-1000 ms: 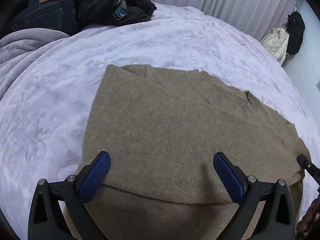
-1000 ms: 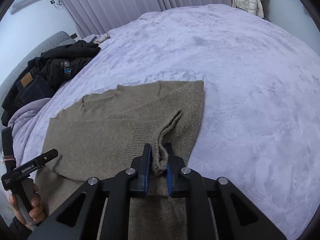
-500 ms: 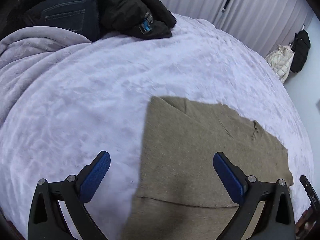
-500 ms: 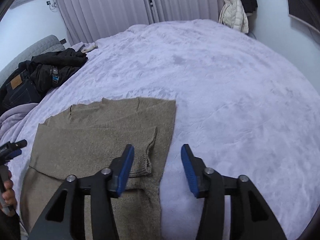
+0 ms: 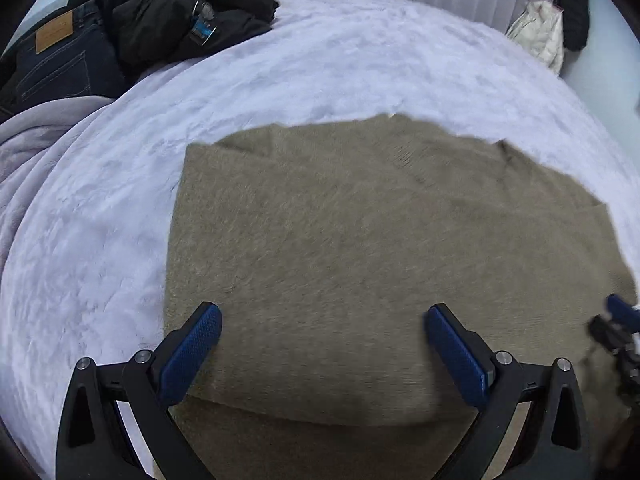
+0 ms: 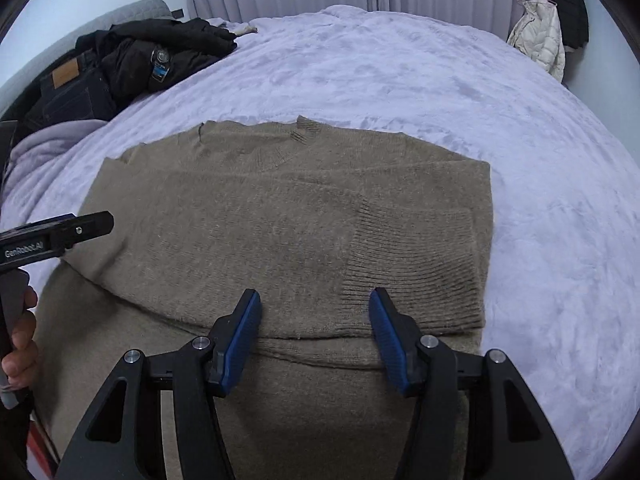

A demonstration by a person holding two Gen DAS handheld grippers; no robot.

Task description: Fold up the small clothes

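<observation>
- sweater (image 6: 280, 240) lies flat on the bed (image 6: 440, 80), toward its near edge, olive knit, with both sleeves folded in across the body; the ribbed cuff (image 6: 412, 264) rests on top near the sweater's right edge.
- at the bed's far left corner sits a heap: jeans (image 5: 52, 60) and a black jacket (image 5: 180, 12), well apart from the sweater. a grey blanket (image 5: 36, 136) bunches along the left edge.
- left gripper (image 5: 322, 346) hovers over the near left part of the sweater, jaws wide apart, holding nothing. this view is a little blurred.
- right gripper (image 6: 316, 332) hangs over the near right part, just short of the cuff, jaws apart and empty; the sleeve's lower fold line runs between them.
- far right, a white coat (image 6: 540, 36) and a dark one hang on the wall, off the bed.
- step in hand, as i judge it: sleeves are in, so the side folds look done and the lengthwise fold is due.
- next move likely calls for both grippers to drop to the hem, out of view below the frames, pinch it at the two corners, and carry it up toward the collar (image 6: 304, 128) evenly, so the sleeves do not slide out.
- risk: a one-sided lift would skew the stack.
</observation>
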